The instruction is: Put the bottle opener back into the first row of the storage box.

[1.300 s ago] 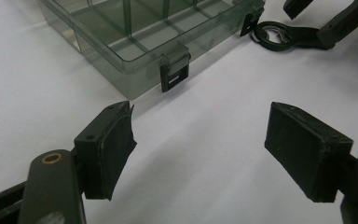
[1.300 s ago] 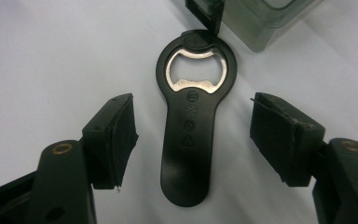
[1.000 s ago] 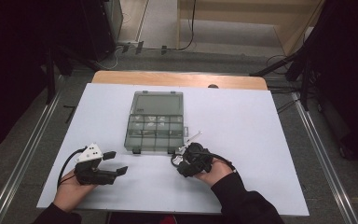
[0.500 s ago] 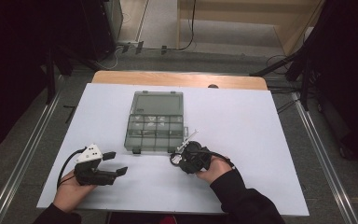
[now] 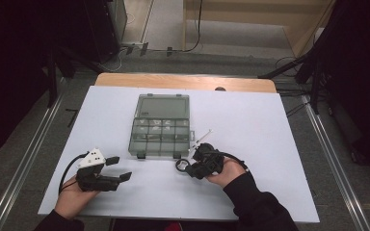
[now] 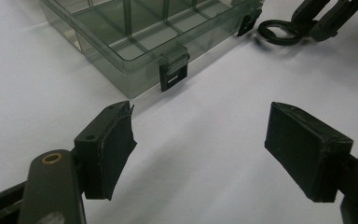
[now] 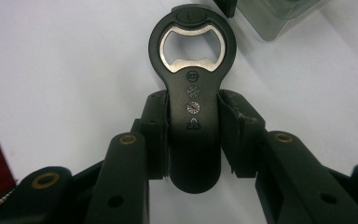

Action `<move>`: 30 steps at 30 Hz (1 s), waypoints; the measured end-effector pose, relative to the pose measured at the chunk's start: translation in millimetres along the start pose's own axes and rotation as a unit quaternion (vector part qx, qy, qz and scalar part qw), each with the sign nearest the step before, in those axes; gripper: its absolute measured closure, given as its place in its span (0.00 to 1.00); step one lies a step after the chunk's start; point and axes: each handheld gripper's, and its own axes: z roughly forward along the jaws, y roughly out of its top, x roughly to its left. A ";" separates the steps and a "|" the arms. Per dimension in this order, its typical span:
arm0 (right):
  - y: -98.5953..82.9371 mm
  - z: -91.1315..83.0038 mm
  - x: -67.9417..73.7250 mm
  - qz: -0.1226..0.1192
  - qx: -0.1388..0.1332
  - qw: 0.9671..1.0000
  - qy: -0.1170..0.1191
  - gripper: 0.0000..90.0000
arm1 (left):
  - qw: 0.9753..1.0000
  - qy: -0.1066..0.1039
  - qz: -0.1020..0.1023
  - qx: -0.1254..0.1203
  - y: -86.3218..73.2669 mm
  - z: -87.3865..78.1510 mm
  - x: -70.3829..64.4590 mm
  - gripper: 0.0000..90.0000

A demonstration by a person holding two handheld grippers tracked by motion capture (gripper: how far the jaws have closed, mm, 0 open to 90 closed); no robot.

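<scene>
A black bottle opener [image 7: 193, 93] with a metal-lined ring lies flat along the white table, and my right gripper [image 7: 193, 126] is shut on its handle. In the high view the opener's ring [image 5: 182, 166] points left from the right gripper [image 5: 195, 168], just in front of the box's front right corner. A clear grey compartment box [image 5: 164, 105] lies mid-table with its lid folded back. My left gripper [image 5: 119, 168] is held near the front left of the table, open and with nothing in it. Beyond its spread pads [image 6: 109, 144] I see the box's front wall [image 6: 98, 65] and latch.
A thin white stick [image 5: 201, 140] lies beside the box's right front corner. The white tabletop [image 5: 270, 125] rests on a wooden table, with metal rails [image 5: 335, 163] along both sides. Dark equipment and cables stand on the floor behind.
The right hand has shifted very slightly with the opener in its grip. The left gripper has not moved.
</scene>
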 end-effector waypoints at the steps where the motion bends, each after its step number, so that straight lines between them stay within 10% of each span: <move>1: 0.0 0.0 0.0 0.000 0.000 1.000 0.000 0.73 | 1.000 0.000 0.000 0.000 0.0 0.0 0.0 0.26; 12: -8.0 -16.4 -6.2 -0.079 -0.048 0.995 0.025 0.73 | 1.000 -0.003 0.003 0.001 -0.3 0.1 -0.3 0.26; 30: 19.5 -29.4 -8.8 -0.113 -0.054 0.991 0.042 0.73 | 1.000 -0.009 0.005 -0.004 -0.3 0.3 -2.5 0.26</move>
